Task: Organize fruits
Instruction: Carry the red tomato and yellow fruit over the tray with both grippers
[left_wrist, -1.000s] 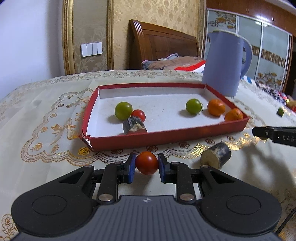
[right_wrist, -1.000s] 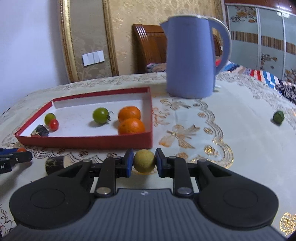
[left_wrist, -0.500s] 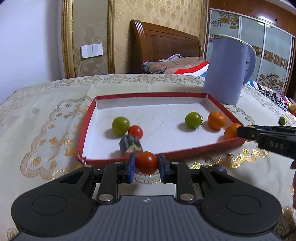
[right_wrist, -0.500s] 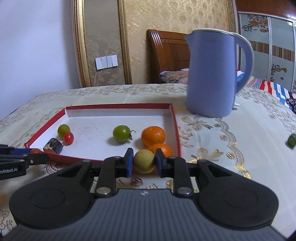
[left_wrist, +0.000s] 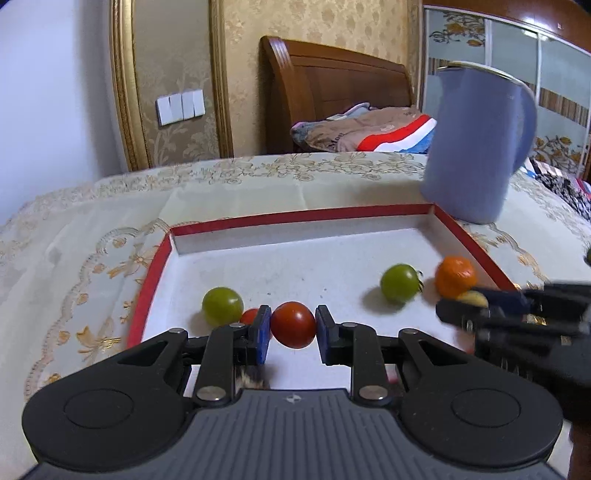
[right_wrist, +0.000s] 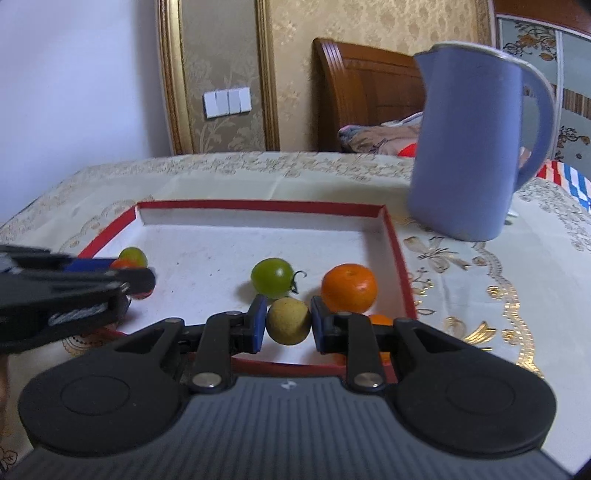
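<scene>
Two tools each pinch one fruit above the tray's near edge: the left tool clamps a red tomato, the right tool a yellow fruit, held high enough to clear the red tray. Beyond lie green tomatoes and an orange, sorted already; a kettle stands behind on the table.

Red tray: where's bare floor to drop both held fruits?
Free: the white floor of the red cardboard tray along the back wall, and the middle strip between the left green tomato and the stemmed green tomato. Crowded: the right side by the orange mandarin.
</scene>
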